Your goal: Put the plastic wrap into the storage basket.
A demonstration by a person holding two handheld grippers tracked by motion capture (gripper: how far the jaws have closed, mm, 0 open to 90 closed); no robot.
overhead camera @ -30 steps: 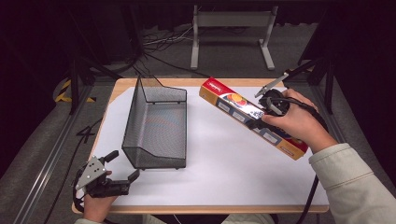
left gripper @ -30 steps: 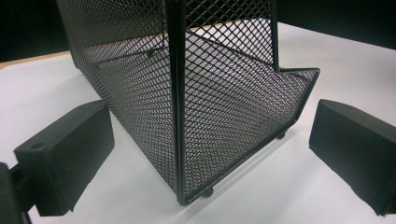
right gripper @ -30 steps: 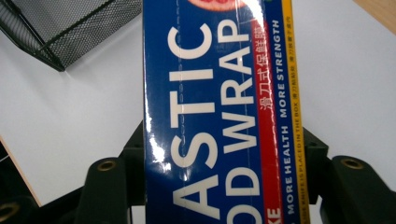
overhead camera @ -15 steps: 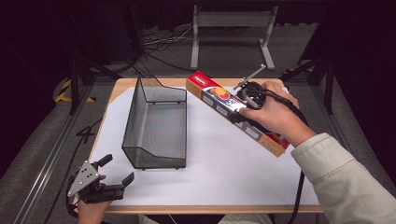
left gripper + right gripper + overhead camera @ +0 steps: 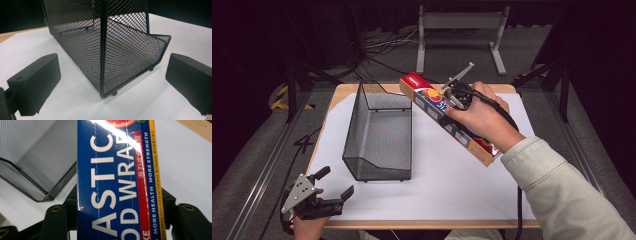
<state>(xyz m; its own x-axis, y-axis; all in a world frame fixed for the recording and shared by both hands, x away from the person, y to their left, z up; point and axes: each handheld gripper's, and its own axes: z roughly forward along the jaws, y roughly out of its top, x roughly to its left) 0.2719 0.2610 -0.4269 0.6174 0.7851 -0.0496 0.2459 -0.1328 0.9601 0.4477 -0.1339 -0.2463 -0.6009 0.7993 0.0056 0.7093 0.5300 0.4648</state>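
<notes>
A long plastic food wrap box (image 5: 447,119), blue and red with an orange edge, hangs tilted above the white mat. My right gripper (image 5: 456,99) is shut on it near its middle, and its far end reaches toward the black wire mesh basket (image 5: 379,131). In the right gripper view the box (image 5: 115,182) runs up between the jaws, with the basket (image 5: 35,157) at the left. My left gripper (image 5: 332,192) rests open at the table's front left corner. Its two black pads (image 5: 35,82) stand wide apart, facing the near corner of the basket (image 5: 107,50).
A white mat (image 5: 452,185) covers most of the wooden table (image 5: 337,97). A metal stand (image 5: 459,25) and cables lie on the floor behind it. Dark frame rails (image 5: 267,160) run along the left side.
My right gripper has carried the box to the left and a little up, toward the basket. The left gripper has stayed at the front left corner.
</notes>
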